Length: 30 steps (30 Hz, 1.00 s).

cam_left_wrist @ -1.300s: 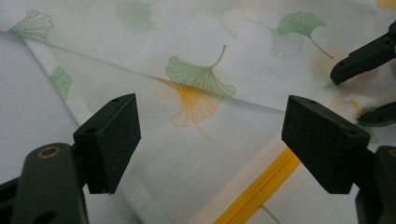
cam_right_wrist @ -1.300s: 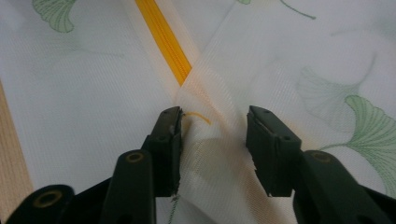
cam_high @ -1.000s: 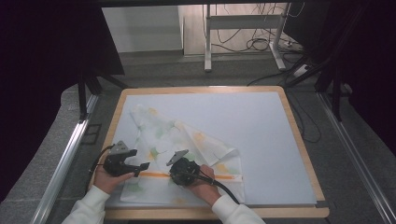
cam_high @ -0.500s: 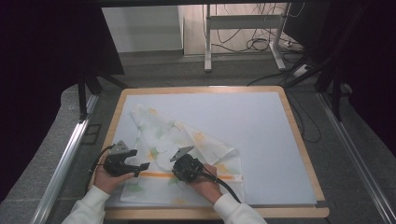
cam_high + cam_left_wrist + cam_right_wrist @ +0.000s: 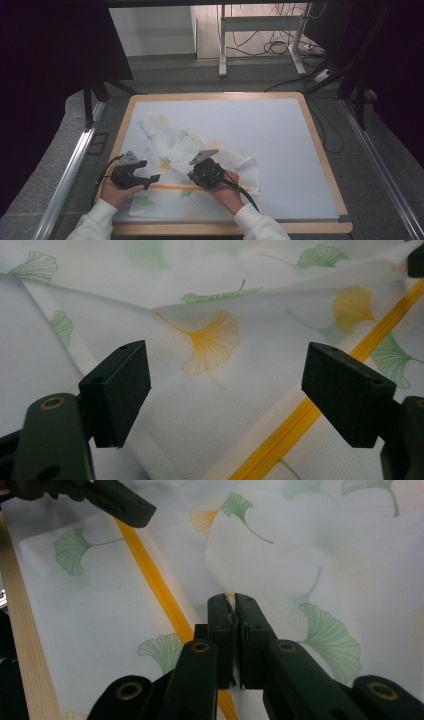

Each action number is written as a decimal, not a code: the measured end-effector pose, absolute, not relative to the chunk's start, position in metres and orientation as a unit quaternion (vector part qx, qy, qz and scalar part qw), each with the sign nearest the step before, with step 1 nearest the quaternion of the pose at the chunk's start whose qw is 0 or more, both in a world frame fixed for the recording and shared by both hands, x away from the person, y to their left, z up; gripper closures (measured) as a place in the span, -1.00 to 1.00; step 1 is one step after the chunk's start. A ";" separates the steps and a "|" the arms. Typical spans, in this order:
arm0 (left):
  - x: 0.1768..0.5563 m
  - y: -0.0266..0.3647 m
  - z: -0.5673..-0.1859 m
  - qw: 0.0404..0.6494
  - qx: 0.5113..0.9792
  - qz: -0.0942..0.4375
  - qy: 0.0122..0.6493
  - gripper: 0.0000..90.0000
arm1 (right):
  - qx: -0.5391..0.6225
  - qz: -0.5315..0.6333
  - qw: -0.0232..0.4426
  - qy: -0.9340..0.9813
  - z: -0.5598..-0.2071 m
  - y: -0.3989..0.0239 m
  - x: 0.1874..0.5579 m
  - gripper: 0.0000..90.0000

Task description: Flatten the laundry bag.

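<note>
Here we are seeing the ginkgo-print cloth [image 5: 190,165] lying crumpled on the near-left part of the surface [image 5: 280,135]. The right claw [image 5: 231,600] has just been closing and is pinching a fold beside the yellow zipper [image 5: 150,590]. The left claw [image 5: 225,385] is hovering wide over the fabric.

The cloth [image 5: 195,175] is thin and white, with a fine woven grain and a soft matt look. It has green and yellow leaves printed on it, and a bright yellow zip [image 5: 320,405] runs across it. The left claw [image 5: 225,395] has pads [image 5: 117,390] of dull black foam with a rough face. The counter [image 5: 320,145] has a pale wood rim around a smooth, matt white sheet [image 5: 280,135].
</note>
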<state>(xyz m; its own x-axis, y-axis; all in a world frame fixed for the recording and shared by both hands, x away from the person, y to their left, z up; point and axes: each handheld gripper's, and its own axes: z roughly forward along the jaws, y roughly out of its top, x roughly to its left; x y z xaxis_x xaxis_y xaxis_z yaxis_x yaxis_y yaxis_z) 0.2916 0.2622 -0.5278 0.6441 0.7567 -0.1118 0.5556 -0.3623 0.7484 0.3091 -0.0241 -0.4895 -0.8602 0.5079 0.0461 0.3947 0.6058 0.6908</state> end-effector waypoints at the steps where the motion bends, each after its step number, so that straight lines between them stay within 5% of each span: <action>1: 0.292 0.262 -0.528 0.396 0.816 0.127 0.402 -0.57 | 0.254 0.368 0.078 0.891 -0.488 -0.025 0.310 0.90; 30: 0.292 0.261 -0.528 0.393 0.818 0.131 0.400 -0.57 | 0.284 0.402 0.100 0.865 -0.465 -0.057 0.326 0.91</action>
<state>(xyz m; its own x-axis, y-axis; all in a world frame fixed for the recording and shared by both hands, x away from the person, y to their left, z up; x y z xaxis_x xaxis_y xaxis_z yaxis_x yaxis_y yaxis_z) 0.2917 0.2606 -0.5281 0.6451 0.7575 -0.1003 0.5519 -0.3712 0.7467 0.3263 -0.0571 -0.4648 -0.8188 0.5715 0.0549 0.4105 0.5159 0.7519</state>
